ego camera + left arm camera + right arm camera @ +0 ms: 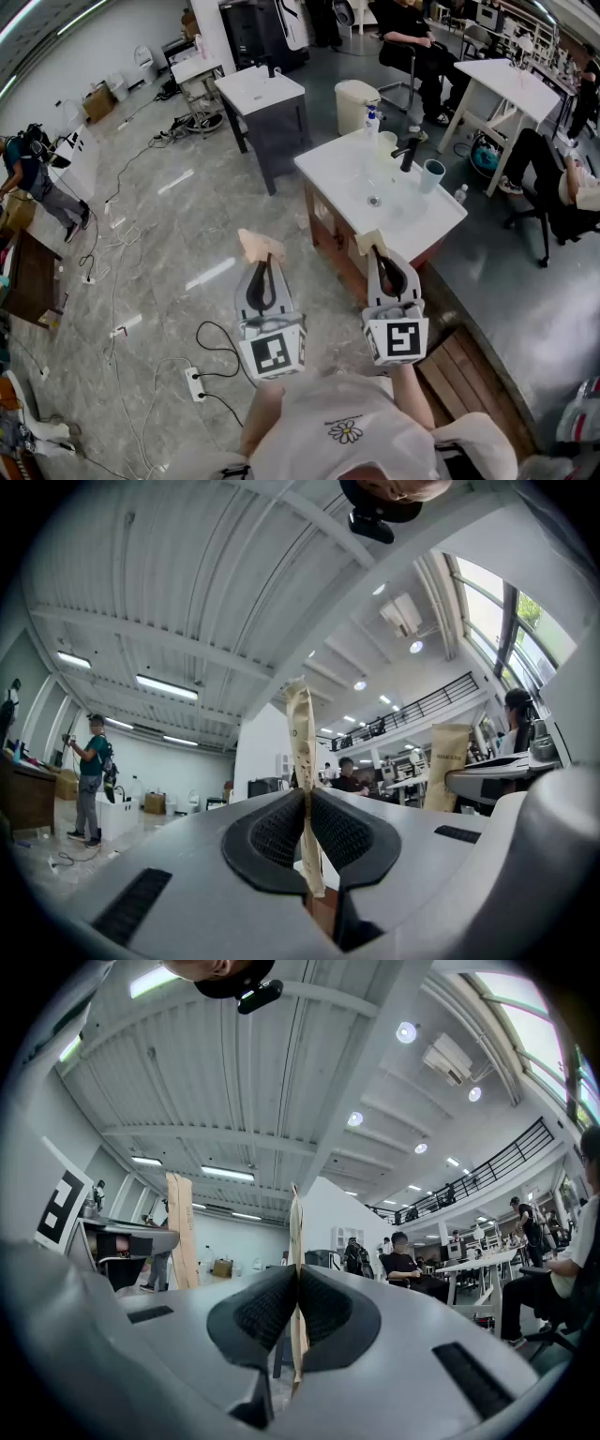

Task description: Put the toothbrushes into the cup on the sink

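Observation:
Each of my grippers holds a flat tan paper-wrapped toothbrush pointing up. In the head view, my left gripper [262,262] is shut on one toothbrush [260,246], and my right gripper [380,253] is shut on the other toothbrush [369,242], just short of the white sink counter [342,173]. A blue cup [432,175] stands at the counter's right edge by the black faucet [408,153]; a cream cup [386,143] stands behind. The left gripper view shows its pads [281,829] pressed on the wrapper [300,733]. The right gripper view shows the same grip [296,1297] on its wrapper [296,1232].
A second sink cabinet [261,89] and a cream bin [354,103] stand beyond the sink. Cables and a power strip [195,382] lie on the floor at left. A wooden platform [469,366] runs along the right. Seated people and a white table [511,84] are at far right.

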`<state>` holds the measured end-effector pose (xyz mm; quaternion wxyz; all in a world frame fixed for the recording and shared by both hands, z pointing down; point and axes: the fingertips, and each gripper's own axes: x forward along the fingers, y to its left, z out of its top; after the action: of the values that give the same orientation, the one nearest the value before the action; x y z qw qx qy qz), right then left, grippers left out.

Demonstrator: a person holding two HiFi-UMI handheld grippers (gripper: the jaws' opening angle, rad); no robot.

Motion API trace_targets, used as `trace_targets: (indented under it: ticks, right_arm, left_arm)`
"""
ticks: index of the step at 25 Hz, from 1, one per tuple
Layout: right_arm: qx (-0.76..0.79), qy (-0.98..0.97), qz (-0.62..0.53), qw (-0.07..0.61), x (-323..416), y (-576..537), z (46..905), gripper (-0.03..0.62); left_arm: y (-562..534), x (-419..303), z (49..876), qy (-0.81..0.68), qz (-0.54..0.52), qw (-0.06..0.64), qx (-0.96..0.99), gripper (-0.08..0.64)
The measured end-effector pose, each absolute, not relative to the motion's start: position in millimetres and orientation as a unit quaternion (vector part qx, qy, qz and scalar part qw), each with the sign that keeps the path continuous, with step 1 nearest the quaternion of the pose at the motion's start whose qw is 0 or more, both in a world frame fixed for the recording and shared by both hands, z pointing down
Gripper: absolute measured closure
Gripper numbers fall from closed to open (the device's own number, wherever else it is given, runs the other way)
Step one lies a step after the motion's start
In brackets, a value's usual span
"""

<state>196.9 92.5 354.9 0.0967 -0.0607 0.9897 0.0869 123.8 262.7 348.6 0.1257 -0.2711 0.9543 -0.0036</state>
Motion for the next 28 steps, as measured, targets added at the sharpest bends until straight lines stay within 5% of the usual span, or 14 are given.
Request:
trace_targets:
  ticks: [28]
  right_arm:
    - [-0.028, 0.992, 0.083, 0.09, 174.8, 71.5, 379.8, 0.577]
  left_arm:
    - [219.1, 98.5, 371.7, 0.951, -0.008, 0.1, -0.292, 0.525]
